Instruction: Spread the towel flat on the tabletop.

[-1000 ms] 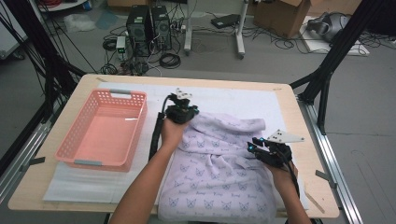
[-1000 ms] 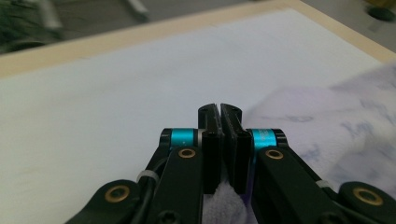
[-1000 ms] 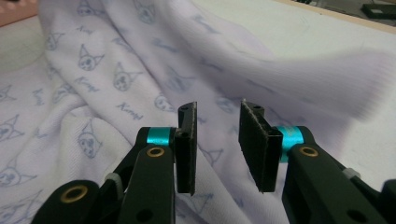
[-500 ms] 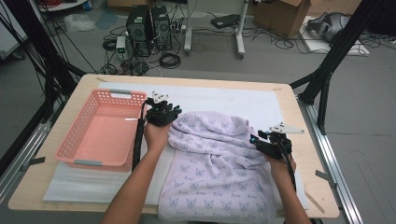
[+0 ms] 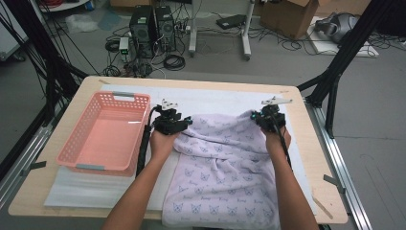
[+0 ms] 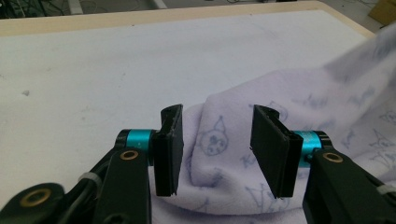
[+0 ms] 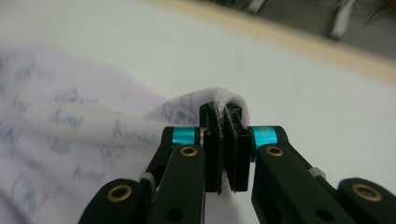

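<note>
Beside the pink plastic basket (image 5: 107, 134), the left tool (image 6: 217, 149) has just opened around the lilac printed fleece blanket's (image 5: 225, 167) corner while the right tool (image 7: 225, 151) has clamped its far corner, ready for spreading.

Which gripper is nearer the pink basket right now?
Left. The left gripper sits just beside the pink basket, at the towel's near corner; the right gripper grips the towel's far corner, across the cloth.
</note>
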The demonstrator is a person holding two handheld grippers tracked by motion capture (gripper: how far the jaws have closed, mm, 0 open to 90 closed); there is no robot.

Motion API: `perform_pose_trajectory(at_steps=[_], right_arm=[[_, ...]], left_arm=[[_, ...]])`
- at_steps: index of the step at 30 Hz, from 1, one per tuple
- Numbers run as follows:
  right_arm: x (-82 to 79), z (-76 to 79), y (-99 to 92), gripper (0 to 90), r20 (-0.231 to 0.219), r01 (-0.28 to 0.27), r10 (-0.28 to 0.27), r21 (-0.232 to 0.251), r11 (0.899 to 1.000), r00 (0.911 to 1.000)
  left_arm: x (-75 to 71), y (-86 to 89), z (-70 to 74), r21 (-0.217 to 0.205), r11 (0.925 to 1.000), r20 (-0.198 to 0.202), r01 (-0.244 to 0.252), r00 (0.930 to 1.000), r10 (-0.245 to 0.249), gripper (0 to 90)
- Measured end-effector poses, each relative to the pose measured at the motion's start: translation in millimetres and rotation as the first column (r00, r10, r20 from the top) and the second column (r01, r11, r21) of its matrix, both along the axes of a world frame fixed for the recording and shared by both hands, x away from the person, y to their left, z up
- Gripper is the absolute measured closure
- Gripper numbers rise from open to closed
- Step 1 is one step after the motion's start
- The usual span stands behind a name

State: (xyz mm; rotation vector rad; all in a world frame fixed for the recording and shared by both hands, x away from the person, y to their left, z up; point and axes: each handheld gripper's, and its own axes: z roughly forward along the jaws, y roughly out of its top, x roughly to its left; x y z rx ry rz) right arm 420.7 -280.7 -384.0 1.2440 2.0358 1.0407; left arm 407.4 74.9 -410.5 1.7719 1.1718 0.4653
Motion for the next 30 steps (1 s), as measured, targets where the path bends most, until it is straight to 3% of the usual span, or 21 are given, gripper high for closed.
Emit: perform_pose_trajectory(at_steps=[2, 4, 5, 6, 7, 8, 10, 15, 18, 19, 20, 22, 26, 30], right_arm=[[0.2, 15.0, -4.4, 86.9, 0.133, 0.028, -0.033, 0.033, 0.999, 0.9906], [-1.3, 23.4, -8.9, 86.5, 0.225, 0.055, -0.066, 0.054, 0.997, 0.9722], [-1.5, 25.7, -12.1, 84.4, 0.254, 0.079, -0.091, 0.060, 0.995, 0.9628], [-0.1, 25.1, -15.1, 79.1, 0.249, 0.122, -0.130, 0.048, 0.991, 0.9597], [1.9, 23.1, -16.7, 73.0, 0.217, 0.137, -0.141, 0.036, 0.990, 0.9659], [4.5, 19.2, -18.6, 65.3, 0.154, 0.153, -0.154, 0.018, 0.988, 0.9761], [4.4, 11.8, -21.1, 59.6, 0.072, 0.164, -0.163, -0.002, 0.986, 0.9840], [-12.7, 4.6, -31.2, 54.3, 0.043, 0.137, -0.137, 0.010, 0.991, 0.9896], [-24.4, 2.3, -38.8, 52.7, 0.010, 0.084, -0.084, 0.041, 0.996, 0.9964], [-29.0, 0.7, -40.6, 52.4, 0.001, 0.070, -0.070, 0.036, 0.997, 0.9975], [-33.6, -1.2, -43.0, 52.0, -0.005, 0.053, -0.052, 0.022, 0.998, 0.9986], [-40.5, -8.0, -47.5, 47.6, -0.054, 0.010, -0.009, 0.022, 1.000, 0.9985], [-53.1, -27.4, -52.6, 46.0, -0.113, -0.083, 0.082, -0.002, 0.997, 0.9901], [-58.0, -46.6, -56.0, 41.2, -0.186, -0.112, 0.113, 0.015, 0.994, 0.9760]], left_arm=[[0.0, -0.7, -1.7, 0.009, 0.9999, -0.006, 0.006, 1.0000, -0.006, 53.7], [-1.3, -1.9, -4.4, 0.008, 0.9999, -0.015, 0.013, 0.9998, -0.013, 52.3], [-2.8, -2.7, -6.7, 0.009, 0.9998, -0.020, 0.016, 0.9997, -0.016, 51.5], [-3.4, -2.8, -8.3, 0.013, 0.9997, -0.022, 0.022, 0.9995, -0.022, 50.6], [-4.4, -3.2, -10.5, 0.016, 0.9996, -0.032, 0.025, 0.9992, -0.024, 49.6], [-5.2, -3.2, -13.1, 0.019, 0.9994, -0.041, 0.028, 0.9988, -0.027, 48.2], [-6.1, -3.1, -17.9, 0.021, 0.9993, -0.066, 0.032, 0.9974, -0.031, 46.2], [-9.6, -6.7, -31.0, 0.040, 0.9967, -0.133, 0.071, 0.9890, -0.065, 40.3], [-11.4, -11.7, -35.6, 0.069, 0.9915, -0.155, 0.110, 0.9830, -0.098, 39.7], [-12.4, -13.3, -34.9, 0.094, 0.9888, -0.144, 0.116, 0.9843, -0.102, 40.4], [-13.1, -13.9, -34.7, 0.084, 0.9875, -0.151, 0.133, 0.9813, -0.120, 48.7], [-13.2, -15.5, -33.2, 0.103, 0.9891, -0.160, 0.105, 0.9832, -0.087, 81.6], [-8.1, -12.0, -31.0, 0.088, 0.9961, -0.101, 0.004, 0.9949, 0.005, 84.0], [0.4, 1.4, -21.3, 0.059, 0.9926, -0.027, -0.106, 0.9938, 0.108, 84.2]])
